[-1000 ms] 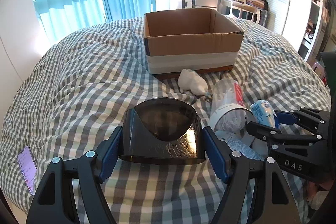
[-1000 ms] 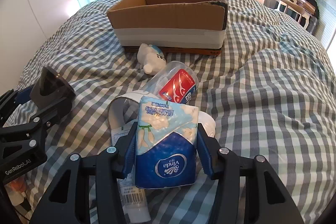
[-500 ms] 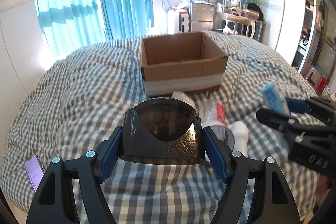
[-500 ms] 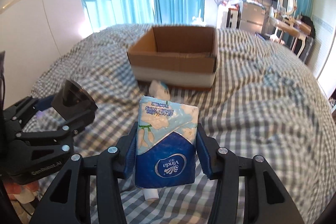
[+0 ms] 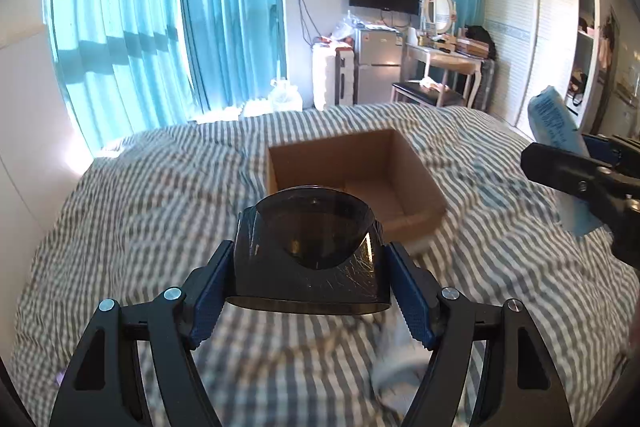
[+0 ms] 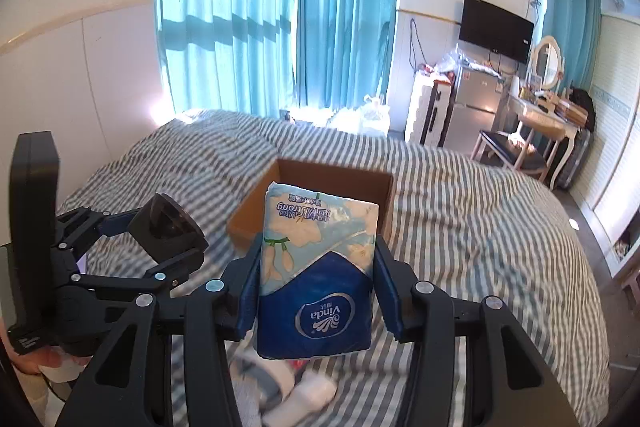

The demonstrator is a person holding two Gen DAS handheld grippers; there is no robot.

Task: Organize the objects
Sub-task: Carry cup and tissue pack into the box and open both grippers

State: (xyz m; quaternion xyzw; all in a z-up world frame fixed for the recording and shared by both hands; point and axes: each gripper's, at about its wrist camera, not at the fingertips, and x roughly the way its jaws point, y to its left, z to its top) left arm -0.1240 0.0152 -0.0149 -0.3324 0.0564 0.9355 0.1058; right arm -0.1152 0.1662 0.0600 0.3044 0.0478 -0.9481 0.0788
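Note:
My left gripper (image 5: 310, 289) is shut on a dark smoked-plastic cap-shaped piece (image 5: 308, 251) and holds it in the air above the bed, short of the open cardboard box (image 5: 416, 187). My right gripper (image 6: 316, 287) is shut on a blue and white Vinda tissue pack (image 6: 316, 267), also raised above the bed, with the box (image 6: 248, 223) behind it. The left gripper and its dark piece (image 6: 168, 223) show at the left of the right wrist view. The tissue pack (image 5: 554, 123) shows at the right edge of the left wrist view.
The bed has a grey checked duvet (image 5: 152, 211). White items and other loose things (image 6: 300, 387) lie on it below my right gripper. Blue curtains (image 5: 160, 11), a small fridge (image 5: 378, 63), a dressing table (image 5: 448, 57) and a wardrobe (image 5: 532, 35) stand beyond the bed.
Both grippers have risen well above the bed with their objects. The box now appears lower and farther, and the loose items have dropped below the fingers.

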